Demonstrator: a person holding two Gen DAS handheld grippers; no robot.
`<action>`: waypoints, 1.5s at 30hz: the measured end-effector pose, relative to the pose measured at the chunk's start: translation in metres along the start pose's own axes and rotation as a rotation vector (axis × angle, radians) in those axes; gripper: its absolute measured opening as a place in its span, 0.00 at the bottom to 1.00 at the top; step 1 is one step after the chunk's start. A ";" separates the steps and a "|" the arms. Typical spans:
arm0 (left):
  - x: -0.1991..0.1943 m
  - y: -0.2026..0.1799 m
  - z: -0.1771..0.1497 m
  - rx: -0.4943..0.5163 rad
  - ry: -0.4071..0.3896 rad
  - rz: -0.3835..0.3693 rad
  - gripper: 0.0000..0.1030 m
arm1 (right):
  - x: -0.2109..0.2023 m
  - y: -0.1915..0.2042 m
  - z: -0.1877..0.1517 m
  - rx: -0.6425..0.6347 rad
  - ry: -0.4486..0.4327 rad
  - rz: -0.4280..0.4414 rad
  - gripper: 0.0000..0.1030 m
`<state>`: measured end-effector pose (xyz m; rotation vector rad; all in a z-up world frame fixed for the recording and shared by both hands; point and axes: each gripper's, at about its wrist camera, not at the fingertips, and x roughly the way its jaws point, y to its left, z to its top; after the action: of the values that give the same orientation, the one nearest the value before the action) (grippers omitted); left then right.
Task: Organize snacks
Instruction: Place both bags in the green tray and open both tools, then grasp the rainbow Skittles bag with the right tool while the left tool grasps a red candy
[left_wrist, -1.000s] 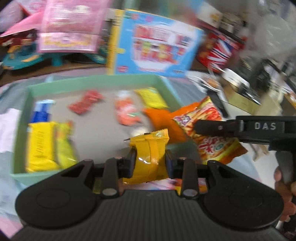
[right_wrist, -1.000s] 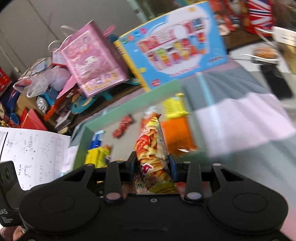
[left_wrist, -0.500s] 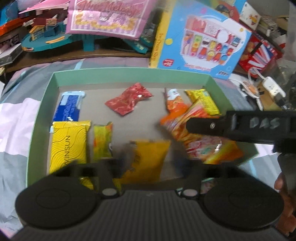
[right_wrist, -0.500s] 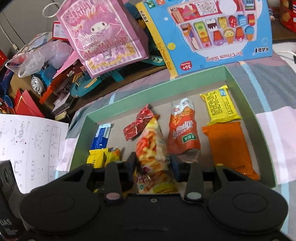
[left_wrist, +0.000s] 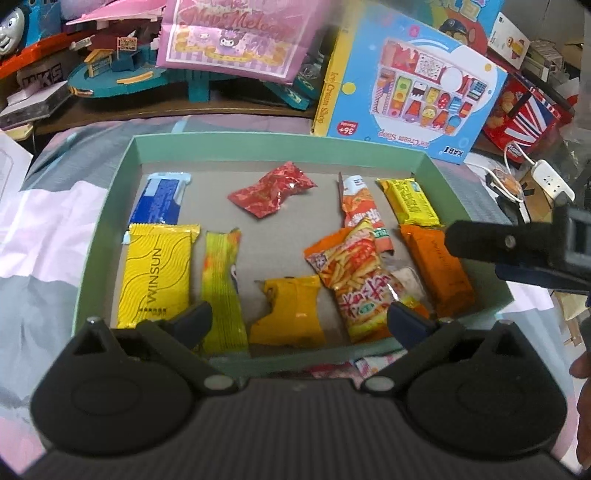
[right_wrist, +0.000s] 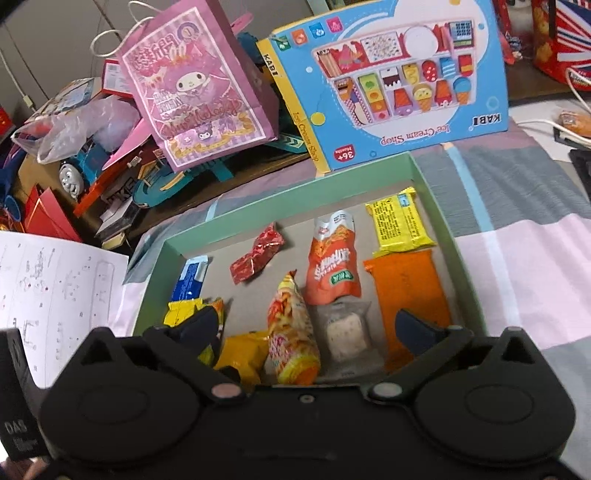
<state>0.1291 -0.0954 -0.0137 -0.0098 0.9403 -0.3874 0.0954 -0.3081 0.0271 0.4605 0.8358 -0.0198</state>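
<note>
Left gripper (left_wrist: 299, 323): jaws opening, spread wide, nothing pinched; the crumpled orange-yellow packet (left_wrist: 290, 312) lies loose between the fingers on the tray floor.
Right gripper (right_wrist: 306, 332): jaws opening, spread wide, nothing pinched; the fries-print bag (right_wrist: 291, 332) lies free between the fingers, its near end cut off by the gripper body.

Hard to make out: the near wall of the green tray (left_wrist: 107, 206) is largely hidden behind both gripper bodies. A clear-wrapped pale piece (right_wrist: 347, 332) sits just right of the fries-print bag; its contents cannot be told. In the left view the right gripper's finger crosses the tray's right rim, and only the edge of a hand (left_wrist: 583, 369) shows.

Tray contents, placed from the fries-print bag:
- orange pouch (right_wrist: 332, 266), behind, its lower end touching the bag;
- flat orange packet (right_wrist: 406, 288), to the right;
- yellow printed packet (right_wrist: 400, 221), far right corner;
- red wrapper (left_wrist: 273, 188), behind and left;
- striped yellow-green packet (left_wrist: 221, 288), left of the orange-yellow packet;
- yellow WINSUN packet (left_wrist: 159, 273), further left;
- blue packet (left_wrist: 162, 199), far left corner.

Around the tray: a striped cloth (left_wrist: 44, 221) under it; beyond its far wall, a blue Ice Cream Shop box (right_wrist: 399, 81) standing upside down and a pink gift bag (right_wrist: 195, 85); a printed sheet (right_wrist: 51, 295) to the left.
</note>
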 end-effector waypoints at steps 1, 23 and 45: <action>-0.003 -0.001 -0.002 0.000 -0.001 -0.002 1.00 | -0.005 -0.001 -0.003 -0.001 -0.005 -0.001 1.00; -0.007 -0.044 -0.074 0.124 0.099 -0.067 1.00 | -0.038 -0.075 -0.077 0.155 0.053 -0.100 1.00; 0.017 -0.067 -0.082 0.176 0.136 -0.112 0.49 | -0.016 -0.076 -0.097 0.009 0.088 -0.174 0.56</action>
<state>0.0521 -0.1500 -0.0647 0.1259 1.0393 -0.5791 0.0006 -0.3404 -0.0467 0.3987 0.9610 -0.1649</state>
